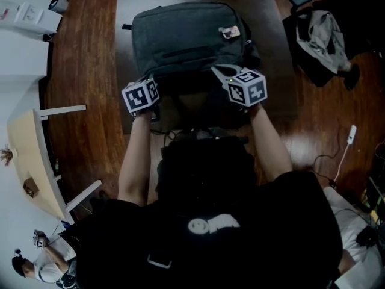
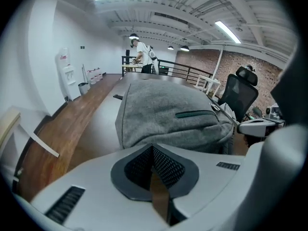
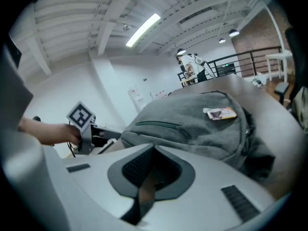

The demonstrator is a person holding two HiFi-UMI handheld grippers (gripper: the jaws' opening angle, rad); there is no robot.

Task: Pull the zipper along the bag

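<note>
- On the bench (image 1: 129, 5), the bag (image 1: 186, 38) lies flat with its near edge just ahead of both grippers. One zipper (image 2: 197, 113) runs across its upper face. The pull cannot be made out in any view.
- State of the left gripper (image 2: 153, 153): jaws together, nothing visible between them. State of the right gripper (image 3: 151, 153): jaws together, likewise empty. Contact with the bag cannot be confirmed for either.
- Risk: advancing with closed jaws. The tips would likely push the soft fabric away instead of taking the pull. Cause: jaws not opened before the approach.
- Risk: clamping fabric or zipper tape instead of the pull. Cause: the pull is small and not yet located, so its position needs confirming first.
- Risk: the bag slides or bunches along the bench when the zipper is drawn. Cause: nothing anchors it. One gripper probably needs to pin the bag near the slider while the other pulls.
- Risk: the slider jams. Cause: pulling off-line from the track, or slack cloth drawn into the teeth.
</note>
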